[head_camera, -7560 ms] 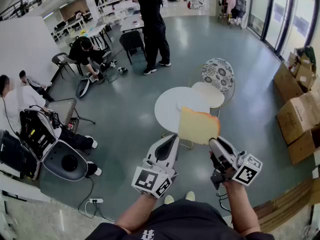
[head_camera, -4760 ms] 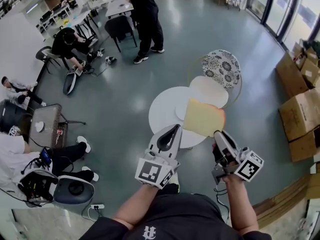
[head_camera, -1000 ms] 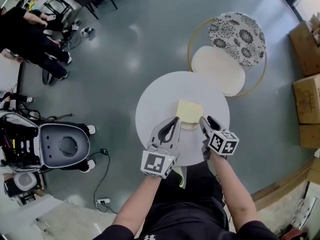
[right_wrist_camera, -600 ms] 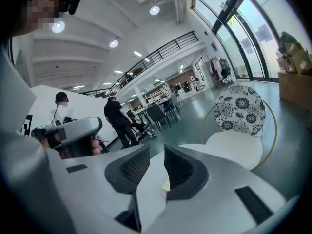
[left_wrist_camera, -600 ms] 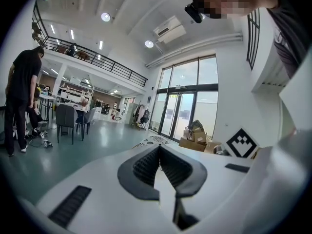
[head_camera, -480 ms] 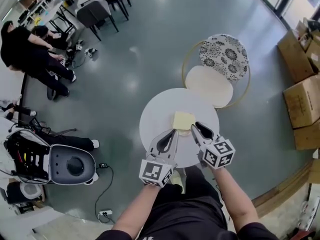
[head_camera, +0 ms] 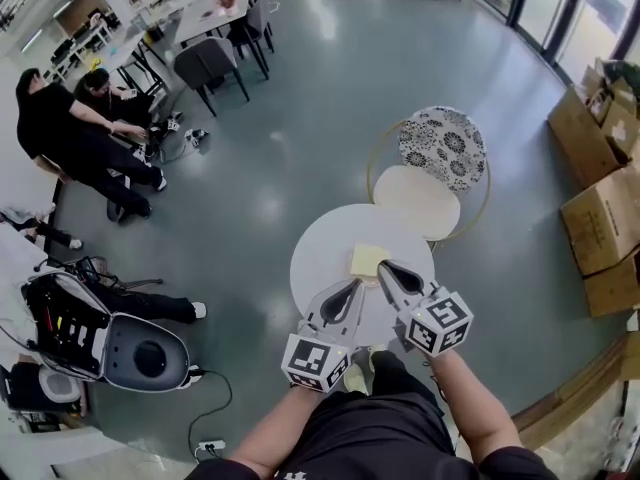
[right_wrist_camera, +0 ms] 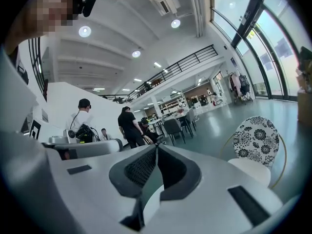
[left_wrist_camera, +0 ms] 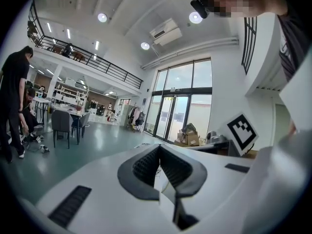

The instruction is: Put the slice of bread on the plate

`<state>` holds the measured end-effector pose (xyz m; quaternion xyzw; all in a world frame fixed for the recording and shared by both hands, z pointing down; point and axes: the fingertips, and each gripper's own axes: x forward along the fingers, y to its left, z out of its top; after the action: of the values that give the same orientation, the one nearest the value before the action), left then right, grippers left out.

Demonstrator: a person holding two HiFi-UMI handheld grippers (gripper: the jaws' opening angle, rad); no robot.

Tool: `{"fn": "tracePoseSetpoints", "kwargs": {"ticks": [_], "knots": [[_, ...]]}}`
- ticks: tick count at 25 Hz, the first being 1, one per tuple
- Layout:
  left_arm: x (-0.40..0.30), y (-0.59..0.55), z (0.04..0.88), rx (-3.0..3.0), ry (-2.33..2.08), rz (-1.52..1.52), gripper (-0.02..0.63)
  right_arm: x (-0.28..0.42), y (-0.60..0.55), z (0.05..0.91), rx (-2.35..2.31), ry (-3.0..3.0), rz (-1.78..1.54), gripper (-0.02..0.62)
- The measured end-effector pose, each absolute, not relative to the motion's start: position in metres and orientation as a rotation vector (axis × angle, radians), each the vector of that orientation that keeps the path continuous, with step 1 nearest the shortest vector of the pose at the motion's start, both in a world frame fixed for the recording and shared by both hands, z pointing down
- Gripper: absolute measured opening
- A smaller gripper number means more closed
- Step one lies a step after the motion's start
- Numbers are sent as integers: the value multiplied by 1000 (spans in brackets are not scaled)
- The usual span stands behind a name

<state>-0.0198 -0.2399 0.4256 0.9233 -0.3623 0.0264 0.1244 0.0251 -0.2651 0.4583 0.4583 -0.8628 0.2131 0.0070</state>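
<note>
- While its jaws are closing, the right hand-held gripper [right_wrist_camera: 157, 146] has nothing between them; in its own view the dark ribbed pads already meet at the tips.
- Clenched as well, the left hand-held gripper [left_wrist_camera: 158, 148] shows its pads pressed together along one line, empty.
- From the head view both hand-held grippers sit side by side over the near part of a round white surface [head_camera: 320, 253], each carrying its cube with square markers at the back, and each pointing away from the person.
- The slice of bread [head_camera: 366, 259] lies flat on that surface, just ahead of the right hand-held gripper's tips and apart from both tools; neither touches it.
- Whether a plate lies under the bread cannot be made out at this size.
- Just beyond the surface stands a chair with a cream seat [head_camera: 418, 200] and a round black-and-white floral back [head_camera: 445, 148] in a thin gold frame.
- Cardboard boxes [head_camera: 600, 168] are stacked at the right edge of the grey-green floor [head_camera: 260, 168].
- At the left, people in dark clothes [head_camera: 70, 133] are near black chairs and tables, and a grey machine with a round opening [head_camera: 140, 353] stands nearer the person.
- Tall glass doors [left_wrist_camera: 175, 106] fill the far wall in the left gripper view.
</note>
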Motion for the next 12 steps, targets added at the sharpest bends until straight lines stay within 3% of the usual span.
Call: {"fn": "tracePoseSetpoints", "kwargs": {"ticks": [12], "knots": [[-28, -212, 366, 2783, -1046, -41, 8, 7, -233, 393, 1436, -2770, 503, 6]]}}
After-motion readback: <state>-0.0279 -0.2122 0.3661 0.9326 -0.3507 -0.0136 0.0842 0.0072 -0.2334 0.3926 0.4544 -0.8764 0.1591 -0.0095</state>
